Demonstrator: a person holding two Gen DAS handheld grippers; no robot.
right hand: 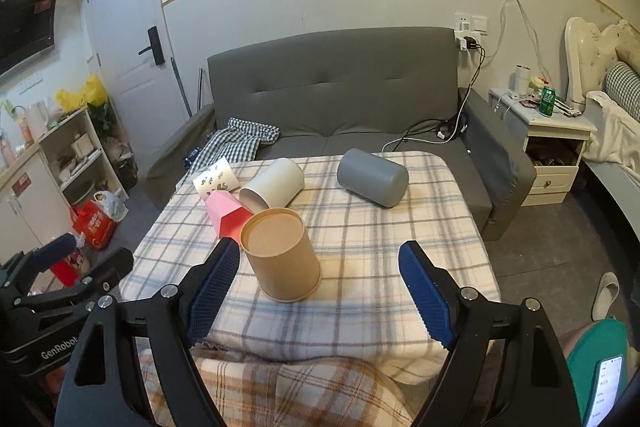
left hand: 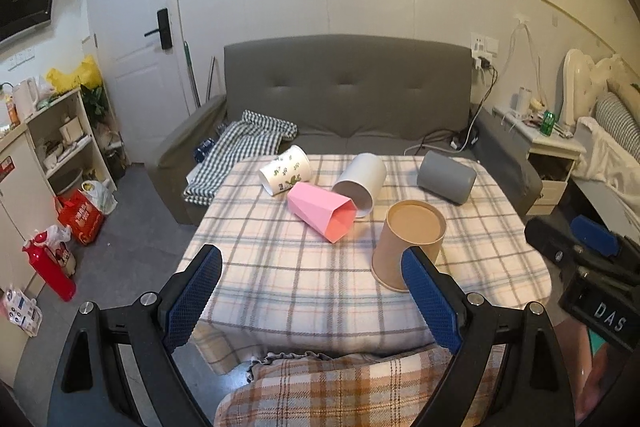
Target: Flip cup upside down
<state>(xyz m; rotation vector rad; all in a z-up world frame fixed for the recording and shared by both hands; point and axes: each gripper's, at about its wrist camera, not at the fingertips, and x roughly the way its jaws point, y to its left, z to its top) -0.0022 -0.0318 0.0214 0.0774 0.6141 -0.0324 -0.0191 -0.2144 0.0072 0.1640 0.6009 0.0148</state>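
Brown paper cup [left hand: 408, 241] stands mouth-down on the plaid-cloth worktop [left hand: 304, 267], flat base facing up, toward the near right part of the cloth.

Left tool [left hand: 316, 291]: jaws spread wide, gripping nothing. Its right blue pad overlaps the cup's lower right edge in the left wrist view; contact cannot be confirmed. The cup sits ahead of the tool, off to its right side rather than centred between the pads.

Right tool [right hand: 324, 291]: jaws likewise spread, empty. In the right wrist view the brown paper cup [right hand: 282, 255] lies between the two pads, closer to the left pad, whose tip sits just beside the cup's upper rim.

Other cups, all lying on their sides farther back on the worktop:
- pink faceted cup [left hand: 322, 213], mouth toward the camera, just left of the brown cup
- plain white cup [left hand: 360, 183], touching the pink one
- white cup with green leaf print [left hand: 285, 175], far left
- grey cylindrical cup [left hand: 446, 177], far right, apart from the rest

Grey sofa [left hand: 344, 87] stands behind the worktop.
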